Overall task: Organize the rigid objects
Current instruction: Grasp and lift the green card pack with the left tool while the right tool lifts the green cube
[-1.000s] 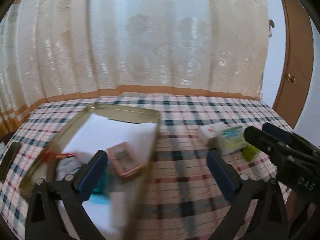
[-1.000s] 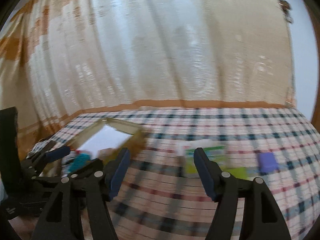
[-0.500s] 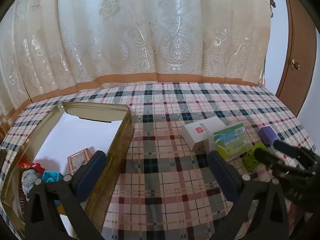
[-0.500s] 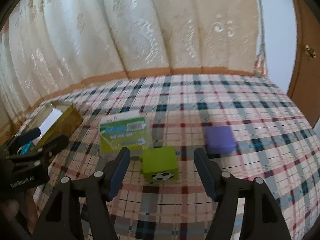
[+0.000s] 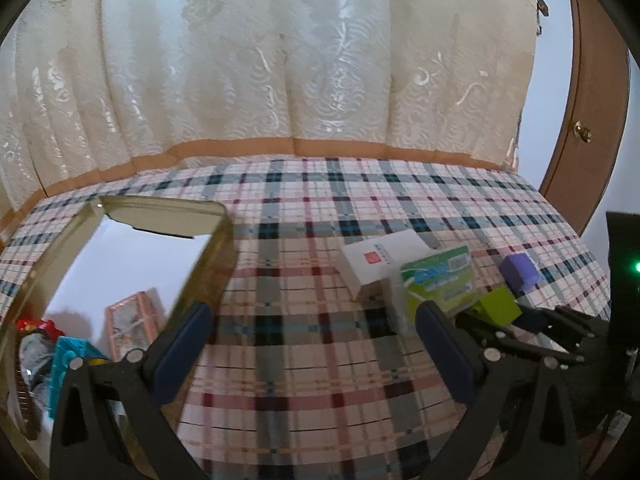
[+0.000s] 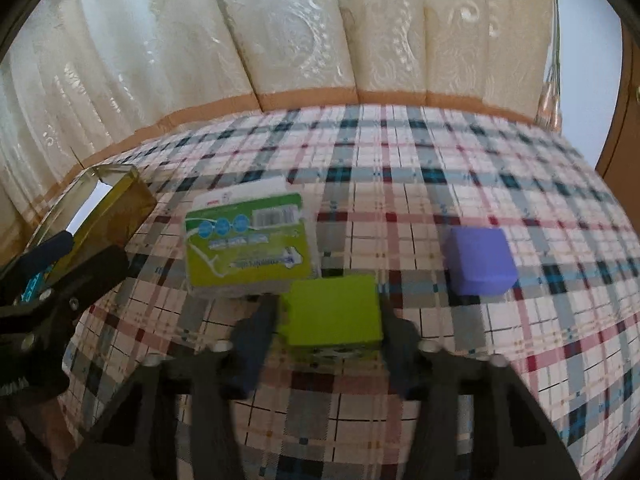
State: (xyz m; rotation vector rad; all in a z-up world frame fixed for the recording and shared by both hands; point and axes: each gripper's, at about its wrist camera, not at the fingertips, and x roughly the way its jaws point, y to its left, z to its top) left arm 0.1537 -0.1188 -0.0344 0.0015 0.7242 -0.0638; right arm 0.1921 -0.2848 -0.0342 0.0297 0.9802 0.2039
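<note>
The lime green block [image 6: 332, 312] rests on the plaid cloth, and my right gripper [image 6: 326, 322] is closing on it, a pad against each side. Behind it lies a green-and-white package [image 6: 248, 244], and to its right a purple block [image 6: 478, 260]. In the left wrist view the same lime block [image 5: 500, 306] shows at the right gripper's tips, beside the green package [image 5: 440, 284] and a white box [image 5: 384, 260]. My left gripper [image 5: 312, 344] hangs open over bare cloth, with nothing between its fingers, just right of the gold tin [image 5: 222, 236].
The gold tin holds a pink box [image 5: 136, 320], a teal toy [image 5: 68, 356] and other small items. A lace curtain [image 5: 280, 60] hangs along the far edge of the plaid surface. A wooden door [image 5: 592, 100] stands at the right.
My right gripper has dropped onto the lime green block and its jaws have narrowed around it. My left gripper has drifted right, from above the tin to the cloth beside it.
</note>
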